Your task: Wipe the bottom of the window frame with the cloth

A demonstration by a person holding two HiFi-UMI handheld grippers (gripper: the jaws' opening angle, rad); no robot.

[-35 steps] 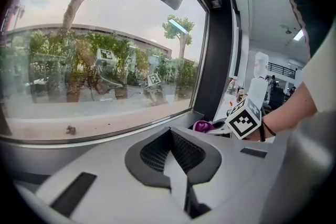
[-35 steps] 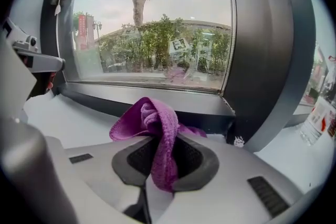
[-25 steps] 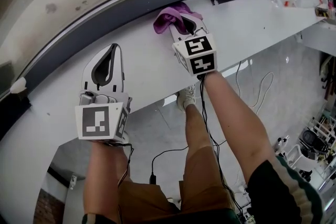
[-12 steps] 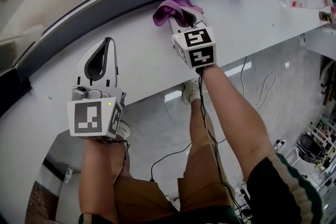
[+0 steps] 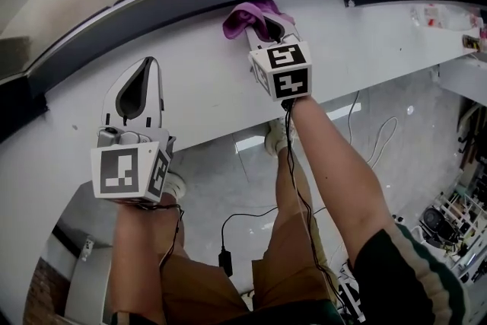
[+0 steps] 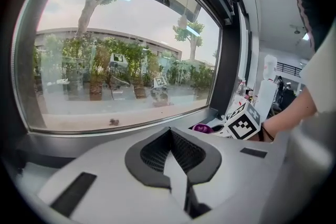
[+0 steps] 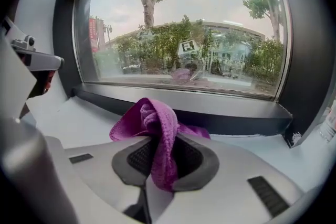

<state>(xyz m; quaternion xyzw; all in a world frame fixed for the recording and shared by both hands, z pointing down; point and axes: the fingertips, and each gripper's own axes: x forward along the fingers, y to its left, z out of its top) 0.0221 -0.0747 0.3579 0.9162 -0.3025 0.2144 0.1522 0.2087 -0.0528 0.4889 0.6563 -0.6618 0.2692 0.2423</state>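
**Query:** What is the condition of the right gripper?

**Finding:** Its jaws are closed on a purple cloth. One fold is pinched between the pads, and the remainder is bunched above the tips.

**Query:** Where is the cloth located?

**Finding:** In the head view it is seen at 12 o'clock of the right gripper's marker cube. It sits on the line where the white sill meets the window frame's dark bottom rail. Contact with the rail is suggested there but is not confirmed by the right gripper view.

**Query:** What is recorded for the left gripper?

**Finding:** Its jaws are pressed together and nothing is held between them. It is positioned over the white sill at 8 o'clock of the right gripper, well apart from it, with its tips directed toward the rail.

**Query:** Are there other observations?

**Finding:** A glass pane is noted above the rail, and trees are seen through it. A black cable is seen hanging below the right gripper's marker cube.
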